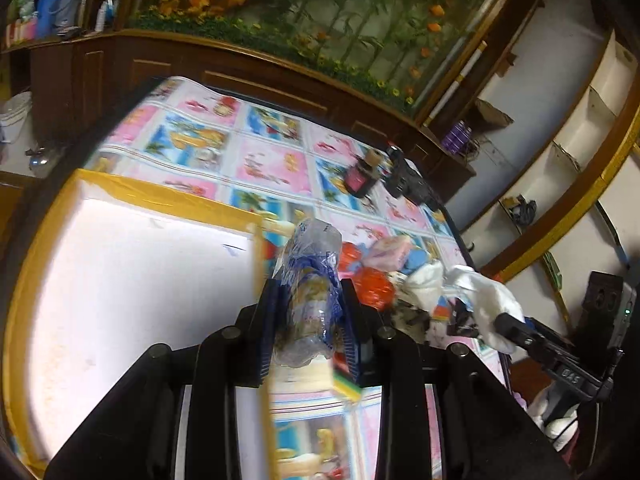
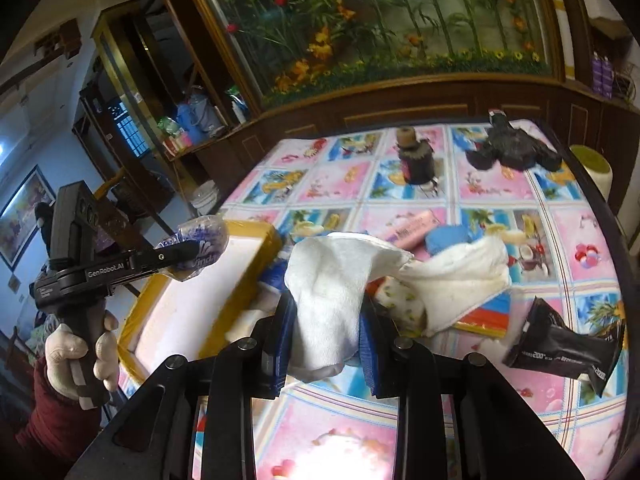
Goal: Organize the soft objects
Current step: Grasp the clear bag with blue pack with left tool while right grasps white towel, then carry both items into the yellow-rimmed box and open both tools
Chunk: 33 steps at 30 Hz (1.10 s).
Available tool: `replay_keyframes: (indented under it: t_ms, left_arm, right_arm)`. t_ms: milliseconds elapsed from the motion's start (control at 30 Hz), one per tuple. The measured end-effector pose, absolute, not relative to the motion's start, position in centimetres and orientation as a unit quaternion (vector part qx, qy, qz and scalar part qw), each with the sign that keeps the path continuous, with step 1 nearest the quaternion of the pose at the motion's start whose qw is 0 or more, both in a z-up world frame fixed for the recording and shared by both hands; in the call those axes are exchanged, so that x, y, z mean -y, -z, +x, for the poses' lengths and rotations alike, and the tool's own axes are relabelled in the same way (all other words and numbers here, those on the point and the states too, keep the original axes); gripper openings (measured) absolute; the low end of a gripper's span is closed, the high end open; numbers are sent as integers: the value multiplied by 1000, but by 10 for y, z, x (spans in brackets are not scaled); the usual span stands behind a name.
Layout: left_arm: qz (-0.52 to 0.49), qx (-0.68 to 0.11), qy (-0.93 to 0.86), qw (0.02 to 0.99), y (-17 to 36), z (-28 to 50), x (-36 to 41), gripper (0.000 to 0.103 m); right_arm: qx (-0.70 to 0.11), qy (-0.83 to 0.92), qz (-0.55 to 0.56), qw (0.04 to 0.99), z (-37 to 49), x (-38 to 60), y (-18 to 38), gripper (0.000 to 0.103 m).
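My left gripper [image 1: 308,312], tilted downward, clamps a crumpled plastic packet [image 1: 310,276] above the edge of the yellow-rimmed box [image 1: 160,196]. My right gripper [image 2: 326,344] pinches a white cloth [image 2: 332,280] over the table [image 2: 560,240], also angled down.

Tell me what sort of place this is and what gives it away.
Probably a lived-in home room. A big planted aquarium sits in dark wood cabinetry, a side shelf holds household bottles, and the work table wears a cartoon-print cloth.
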<state>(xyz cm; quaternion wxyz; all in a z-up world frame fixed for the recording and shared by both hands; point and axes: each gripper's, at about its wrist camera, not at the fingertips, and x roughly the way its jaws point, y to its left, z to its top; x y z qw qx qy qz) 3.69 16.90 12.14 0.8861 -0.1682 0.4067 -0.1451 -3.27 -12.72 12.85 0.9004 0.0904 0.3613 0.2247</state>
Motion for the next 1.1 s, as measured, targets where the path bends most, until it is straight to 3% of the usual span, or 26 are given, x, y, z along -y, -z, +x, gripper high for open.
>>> replay_keyframes:
  t_ms: [233, 667, 733, 767, 833, 933, 1100]
  left_arm:
    - [-195, -421, 90, 881, -105, 55, -227, 26]
    - [-279, -436, 93, 851, -39, 117, -259, 27]
    - [-300, -440, 96, 841, -30, 121, -261, 33]
    - [-308, -441, 99, 837, -26, 121, -263, 37]
    - [-322, -446, 104, 829, -21, 123, -266, 58]
    - [-334, -442, 106, 826, -22, 121, -270, 58]
    - [-324, -424, 99, 840, -47, 105, -275, 58]
  right_arm:
    - [-376, -282, 84, 879, -25, 63, -145, 29]
    - [-445, -278, 78, 848, 86, -55, -103, 28]
    - [-454, -269, 78, 846, 95, -60, -96, 29]
    - [-459, -265, 76, 845, 100, -66, -91, 31]
    - [-466, -260, 66, 843, 104, -72, -85, 37]
    - [-457, -260, 58, 849, 101, -77, -85, 64]
    - [-429, -260, 47, 863, 82, -70, -97, 67]
